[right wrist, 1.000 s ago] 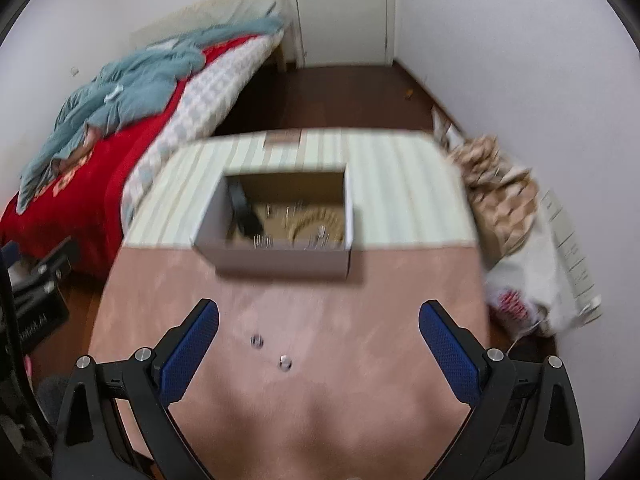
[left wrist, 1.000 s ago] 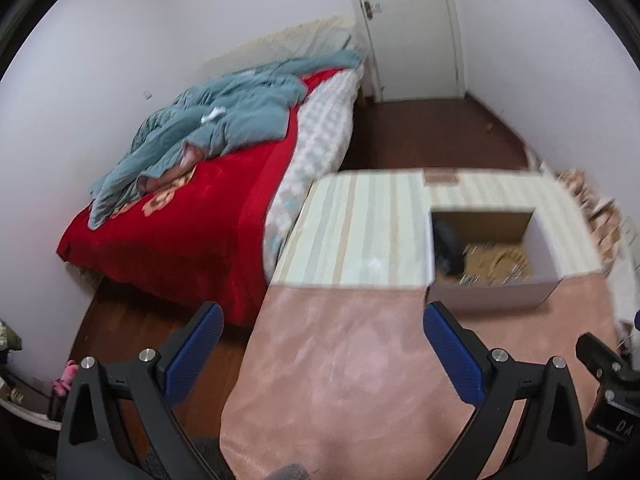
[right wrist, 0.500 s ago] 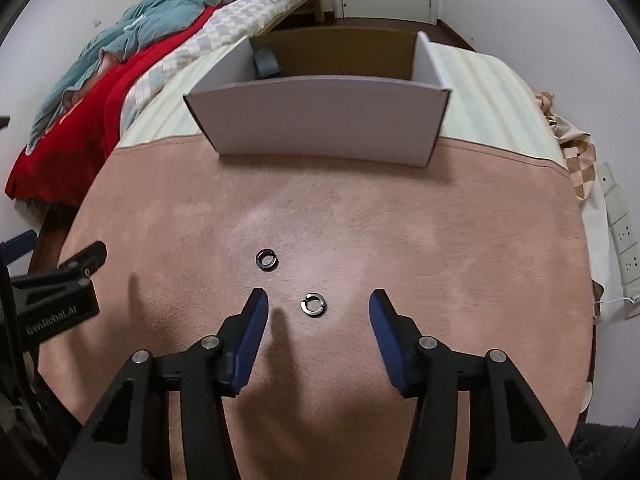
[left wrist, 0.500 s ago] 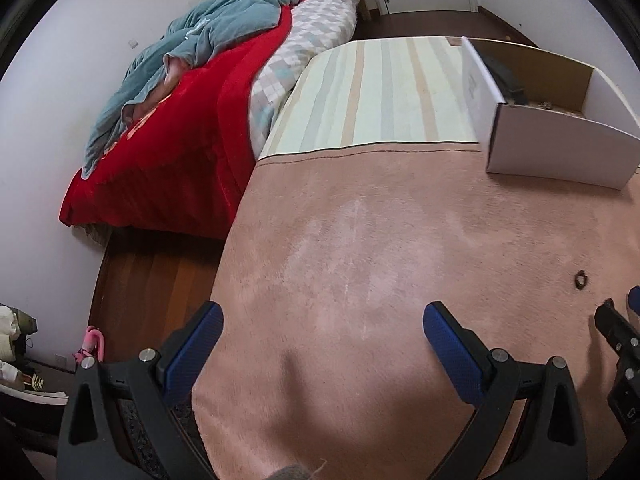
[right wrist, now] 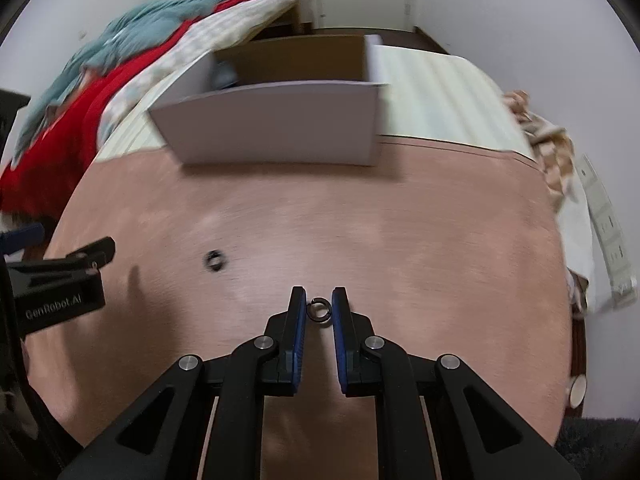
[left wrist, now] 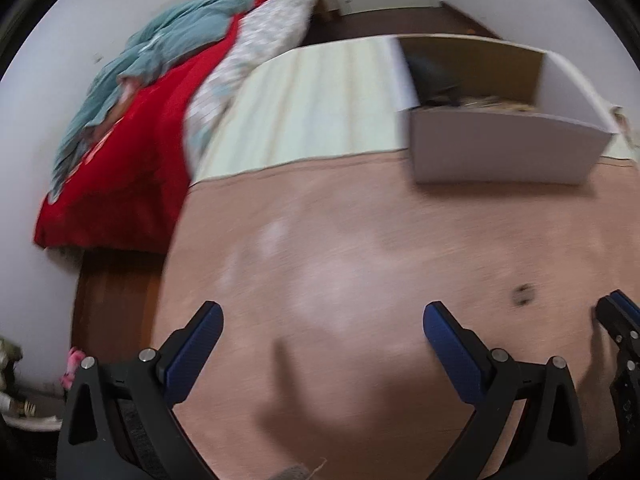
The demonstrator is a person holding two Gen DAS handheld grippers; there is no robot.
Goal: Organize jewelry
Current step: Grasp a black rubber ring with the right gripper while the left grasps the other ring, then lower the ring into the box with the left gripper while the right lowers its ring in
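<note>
Closest in, the right claw (right wrist: 319,304) sits low over the pink cloth-covered surface (right wrist: 400,240) with its blue-padded fingers (right wrist: 298,320) drawn in narrow around a small dark open ring (right wrist: 319,311). The ring lies flat on the cloth right between the tips; whether the pads actually touch it I cannot tell. To the left and a little farther out, a second dark ring (right wrist: 215,261) lies on the same cloth, well apart from the first and near the left claw's tip. The left claw (left wrist: 322,322) hangs over bare cloth with its fingers spread wide, nothing between them; that second ring (left wrist: 522,294) is off to its right. Beyond both stands an open white cardboard box (right wrist: 276,128), where the pink cloth meets a pale striped cloth (right wrist: 440,92). Farther back to the left is a bed (left wrist: 132,152) with a red cover and a crumpled teal blanket (left wrist: 168,44).
</note>
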